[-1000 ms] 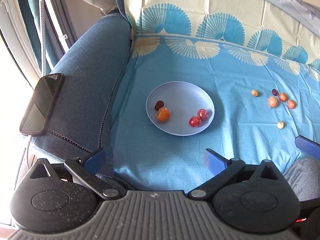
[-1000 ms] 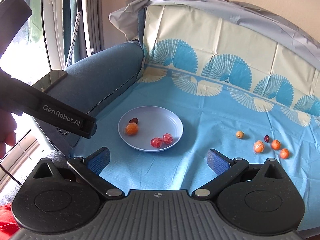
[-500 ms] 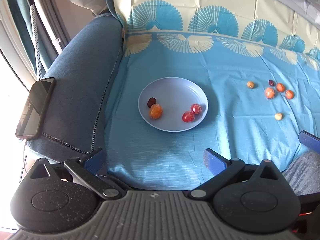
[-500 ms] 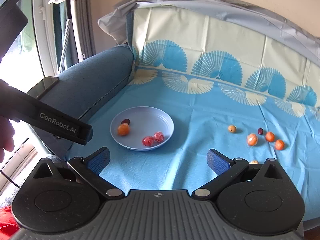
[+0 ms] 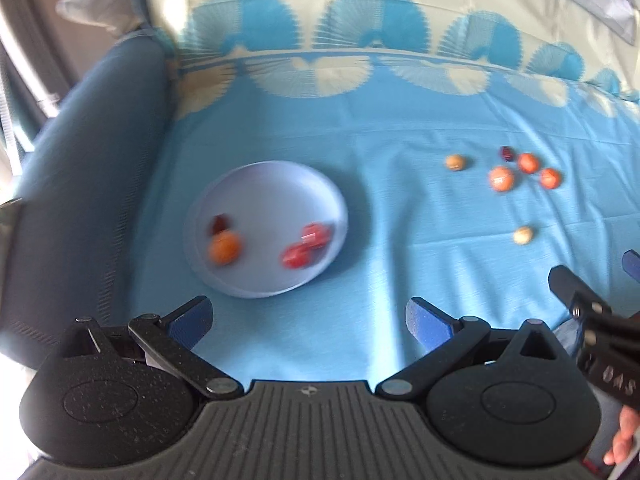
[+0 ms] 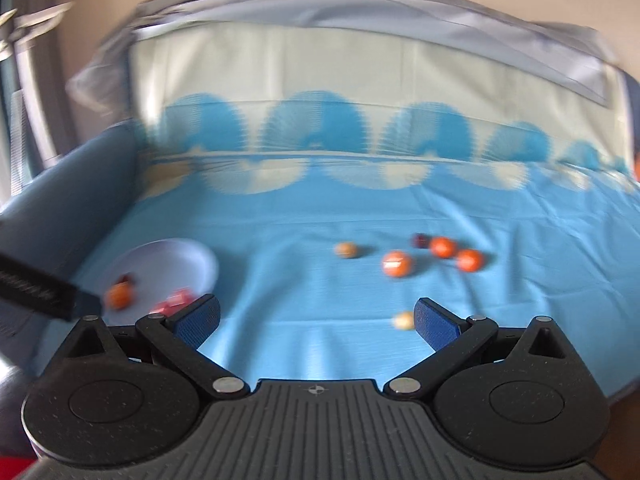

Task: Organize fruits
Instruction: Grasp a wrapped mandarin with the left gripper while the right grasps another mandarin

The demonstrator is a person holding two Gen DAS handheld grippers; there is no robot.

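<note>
- Left gripper (image 5: 308, 316), blue fingers spread wide, nothing between them, low centre of frame.
- Round pale lilac plate (image 5: 280, 184) just above it holds an orange fruit (image 5: 224, 249), a dark one and two red.
- Right gripper (image 6: 317, 319) also gapes empty.
- Loose orange fruits (image 6: 443, 247) lie on the blue cloth (image 6: 304, 224), right of centre; a pale one (image 6: 403, 321) sits beside its right finger.

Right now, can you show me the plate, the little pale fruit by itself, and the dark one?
plate (image 5: 276, 184), left wrist view, bare middle of its floor.
pale fruit (image 5: 523, 235), left wrist view, its centre.
dark fruit (image 5: 506, 153), left wrist view, its centre.
</note>
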